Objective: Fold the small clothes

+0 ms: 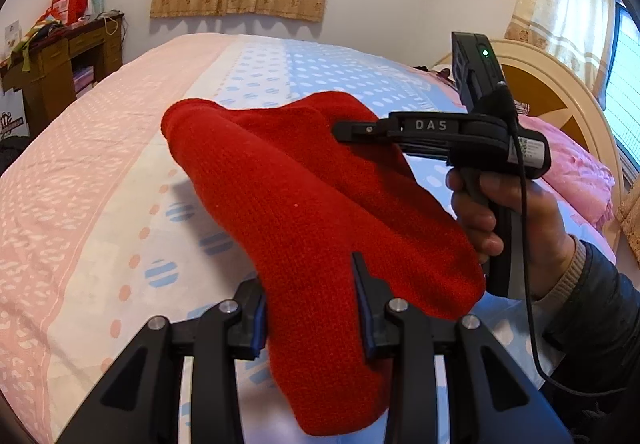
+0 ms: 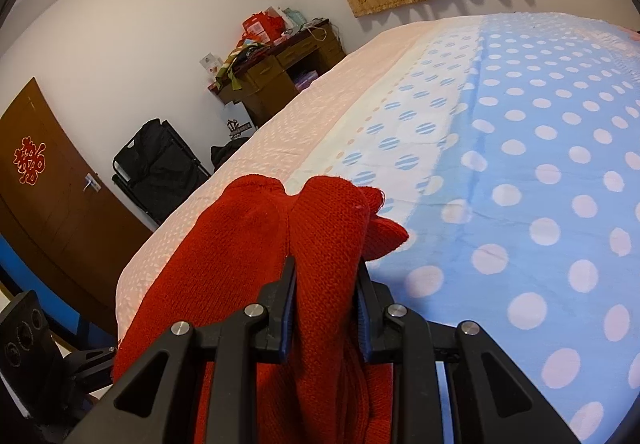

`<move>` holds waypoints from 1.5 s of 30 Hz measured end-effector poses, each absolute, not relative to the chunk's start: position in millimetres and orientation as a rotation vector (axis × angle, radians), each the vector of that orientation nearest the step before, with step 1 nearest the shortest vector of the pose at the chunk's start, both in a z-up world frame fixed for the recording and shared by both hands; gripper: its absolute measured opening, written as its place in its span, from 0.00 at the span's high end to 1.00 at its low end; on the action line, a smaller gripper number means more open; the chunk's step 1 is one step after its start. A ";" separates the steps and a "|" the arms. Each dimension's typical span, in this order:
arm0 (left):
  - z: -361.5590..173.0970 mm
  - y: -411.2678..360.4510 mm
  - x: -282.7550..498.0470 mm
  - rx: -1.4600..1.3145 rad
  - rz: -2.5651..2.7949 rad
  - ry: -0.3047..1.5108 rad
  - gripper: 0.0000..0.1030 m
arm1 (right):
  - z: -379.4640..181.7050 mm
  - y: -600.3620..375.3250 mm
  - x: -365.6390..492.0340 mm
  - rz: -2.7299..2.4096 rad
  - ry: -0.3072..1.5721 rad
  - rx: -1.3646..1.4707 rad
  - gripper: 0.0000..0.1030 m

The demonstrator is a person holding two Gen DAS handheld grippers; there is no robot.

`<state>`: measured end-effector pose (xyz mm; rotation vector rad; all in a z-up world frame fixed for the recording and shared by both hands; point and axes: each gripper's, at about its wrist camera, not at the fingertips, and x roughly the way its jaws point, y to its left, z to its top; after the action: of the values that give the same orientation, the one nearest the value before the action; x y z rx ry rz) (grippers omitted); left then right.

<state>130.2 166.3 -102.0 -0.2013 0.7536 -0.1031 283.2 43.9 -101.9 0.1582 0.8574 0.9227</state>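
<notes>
Bedspread, red knit stretched between grippers

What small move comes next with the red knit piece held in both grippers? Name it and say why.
Probably lower it onto the bedsheet. The left gripper and right gripper each pinch the red knit garment, which hangs bunched above the bed, so it likely needs laying flat before any fold.
</notes>
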 end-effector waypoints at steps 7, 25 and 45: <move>-107.0 171.1 126.4 -0.218 -0.100 0.764 0.65 | -107.5 54.6 280.3 0.926 0.881 0.140 0.75; -120.7 179.4 127.8 -0.241 -0.088 0.793 0.65 | -120.5 80.1 281.1 0.926 0.937 0.106 0.75; -128.4 177.3 120.0 -0.247 -0.071 0.794 0.58 | -146.4 83.1 289.9 0.844 0.988 0.059 0.75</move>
<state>120.0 177.3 -128.4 -0.2473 0.7940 -0.0714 289.9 83.1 -146.4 0.0593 0.9885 0.8445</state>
